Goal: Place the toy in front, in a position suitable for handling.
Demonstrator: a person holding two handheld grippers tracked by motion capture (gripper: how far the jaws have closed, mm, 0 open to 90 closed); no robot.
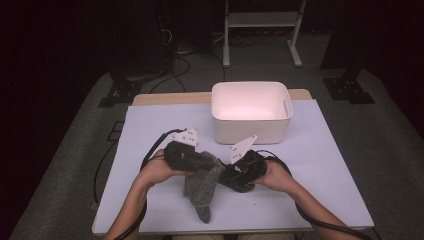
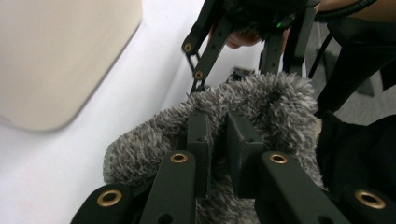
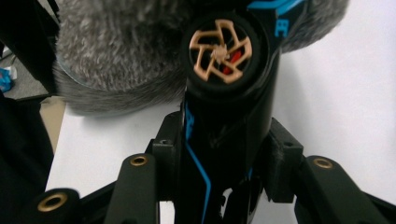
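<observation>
The left gripper (image 2: 218, 140) has its 2 jaws nearly together, pinching the fuzzy edge of a grey sock (image 2: 261, 100) between the pads. In the high view that gripper (image 1: 189, 157) sits left of centre on the tabletop (image 1: 330, 165), with the sock (image 1: 201, 186) hanging from it and its toe end trailing toward the near edge.

The right gripper (image 3: 222, 161) has its jaws part-way apart and clamped on the sides of a black toy (image 3: 229, 116) with blue stripes. A black wheel with gold spokes (image 3: 220, 51) faces the camera at the toy's far end, which pushes against the sock (image 3: 116, 56), the fuzzy fabric spreading around it. From above, the right gripper (image 1: 246, 167) meets the sock's upper end from the right, so the 2 grippers sit close together; the toy is too dark to make out there.

A hand (image 1: 157, 170) grips the left tool and another hand (image 1: 276, 175) the right one, with black cables looping off to either side.

Behind them, near the far edge, stands a white bin (image 1: 250, 129), well apart from the sock. Nothing lies between the bin and the grippers. A white frame (image 1: 262, 20) stands on the floor beyond the tabletop.
</observation>
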